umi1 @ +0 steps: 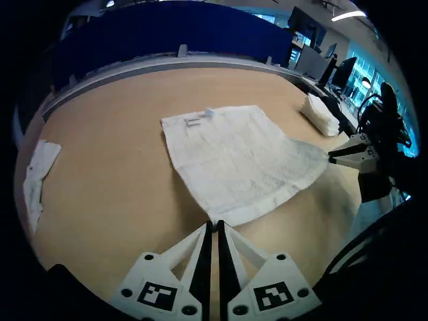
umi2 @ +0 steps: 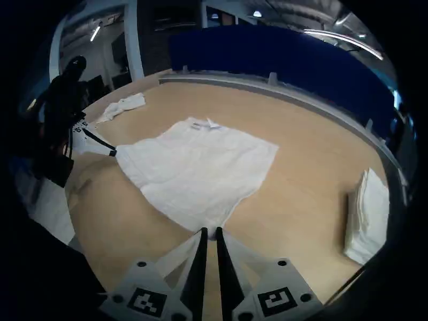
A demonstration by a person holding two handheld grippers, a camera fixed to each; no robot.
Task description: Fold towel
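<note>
Dim bluish cast, ceiling strip light (umi1: 348,15) glaring; soft shadows, edges bowed and dark

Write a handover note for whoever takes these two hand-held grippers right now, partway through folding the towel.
Left hand-held gripper: shut on one near corner of the towel.
Right hand-held gripper: shut on the other near corner.
Towel lies spread on the table; a folded stack and a loose cloth sit aside.
Done: both corners pinched.
To do: no fold made yet; probably carry the corners to the far edge.

No lettering is legible: the tag (umi1: 192,122) on the towel (umi1: 235,155) is too small to read.
</note>
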